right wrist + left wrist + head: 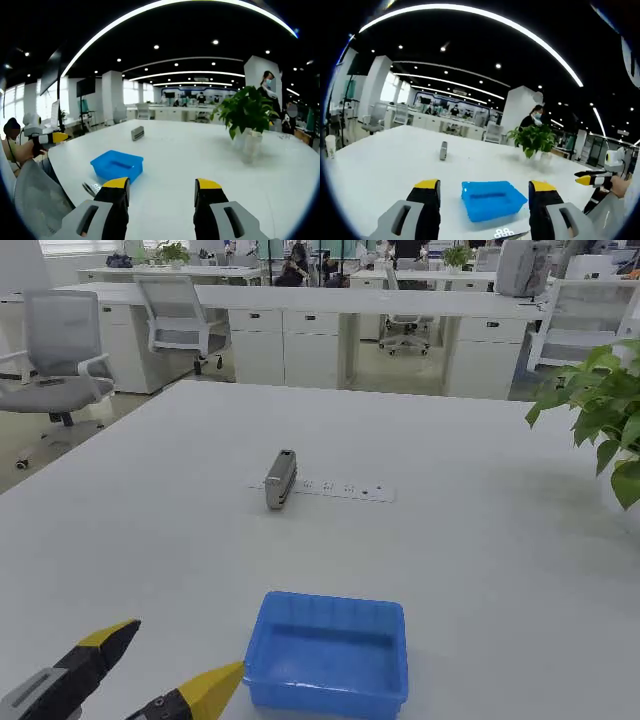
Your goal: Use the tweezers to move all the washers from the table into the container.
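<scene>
Blue container (322,690), washers (504,232) outside on table (380,170).

The container (326,692) sits on the table (480,570); behind it lies a power strip (345,489), a block (281,479) at its left end, a plant (605,410) far right, washers (504,232) near the container's front

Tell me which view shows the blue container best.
Head view: the blue container sits close, seen from above, with its open top and empty inside clear. The left gripper view shows it smaller, between the jaws. The right gripper view shows it smallest, left of the jaws.
</scene>
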The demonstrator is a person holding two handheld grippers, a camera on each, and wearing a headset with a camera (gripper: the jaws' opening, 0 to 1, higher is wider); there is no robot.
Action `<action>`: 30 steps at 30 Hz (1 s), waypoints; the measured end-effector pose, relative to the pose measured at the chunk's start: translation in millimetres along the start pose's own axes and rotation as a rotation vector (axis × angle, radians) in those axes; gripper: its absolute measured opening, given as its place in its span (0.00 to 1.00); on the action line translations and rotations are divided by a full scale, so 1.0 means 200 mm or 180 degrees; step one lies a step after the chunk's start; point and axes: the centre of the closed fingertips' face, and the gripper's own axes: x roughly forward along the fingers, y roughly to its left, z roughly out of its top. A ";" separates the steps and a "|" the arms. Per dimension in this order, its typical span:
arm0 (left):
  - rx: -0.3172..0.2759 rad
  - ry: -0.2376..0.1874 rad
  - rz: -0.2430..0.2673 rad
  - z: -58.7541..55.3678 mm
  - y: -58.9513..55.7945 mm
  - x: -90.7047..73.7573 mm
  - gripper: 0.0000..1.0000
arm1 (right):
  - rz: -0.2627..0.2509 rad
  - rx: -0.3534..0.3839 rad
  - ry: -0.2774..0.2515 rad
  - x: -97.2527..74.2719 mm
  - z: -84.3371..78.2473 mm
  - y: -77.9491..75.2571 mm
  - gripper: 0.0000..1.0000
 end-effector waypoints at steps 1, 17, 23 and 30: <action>-0.0004 0.0004 -0.0003 0.00 0.00 0.00 0.70 | 0.0004 0.0002 0.0001 0.00 0.00 0.00 0.45; -0.0067 -0.0029 0.0018 0.00 0.01 0.00 0.69 | 0.0001 -0.0070 0.0110 0.01 -0.03 0.01 0.43; -0.0088 -0.0042 0.0073 0.01 0.03 -0.01 0.69 | 0.0029 -0.0049 0.0113 0.01 -0.03 0.02 0.43; -0.0083 0.0005 0.0042 -0.01 0.02 0.00 0.69 | 0.0070 -0.0046 0.0082 0.01 -0.02 0.03 0.43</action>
